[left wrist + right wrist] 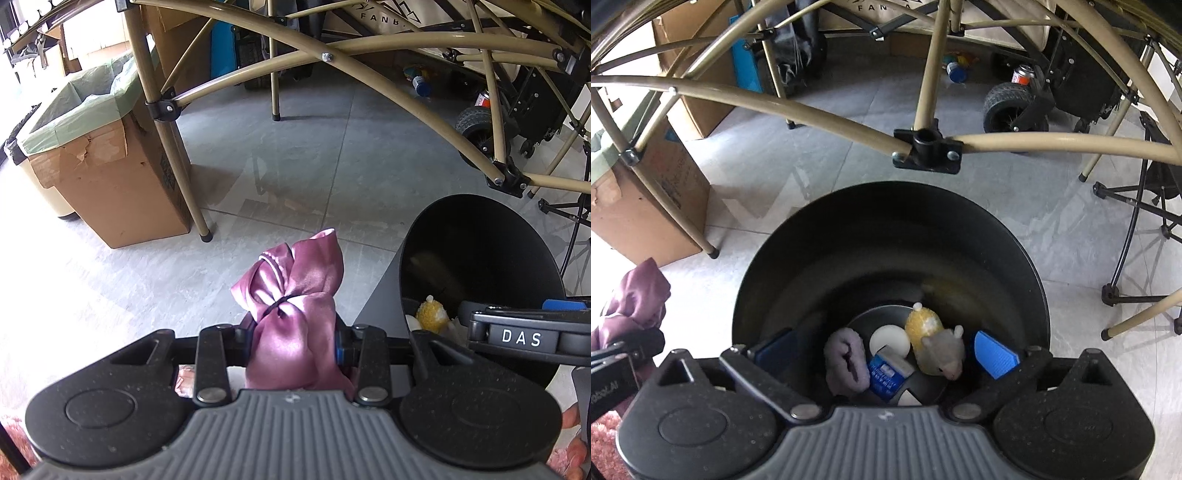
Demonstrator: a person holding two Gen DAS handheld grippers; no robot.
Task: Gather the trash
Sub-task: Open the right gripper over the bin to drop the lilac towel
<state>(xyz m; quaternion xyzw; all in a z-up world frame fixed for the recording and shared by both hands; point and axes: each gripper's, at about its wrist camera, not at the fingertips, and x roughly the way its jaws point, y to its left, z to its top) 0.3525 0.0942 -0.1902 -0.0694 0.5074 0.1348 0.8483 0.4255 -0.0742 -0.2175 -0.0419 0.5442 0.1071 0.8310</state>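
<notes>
My left claw (293, 347) pinches a tied pink satin pouch (291, 295). My right claw (886, 350) gapes wide, empty, above the round black bin (798, 251); a yellow-grey plush toy (936, 341) lies beneath it.

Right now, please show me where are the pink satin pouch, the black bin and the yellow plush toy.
pink satin pouch (291, 325): left wrist view, on its tied body between the left tool's fingers.
black bin (886, 236): right wrist view, on its inner far wall.
yellow plush toy (923, 326): right wrist view, on its yellow back.
</notes>
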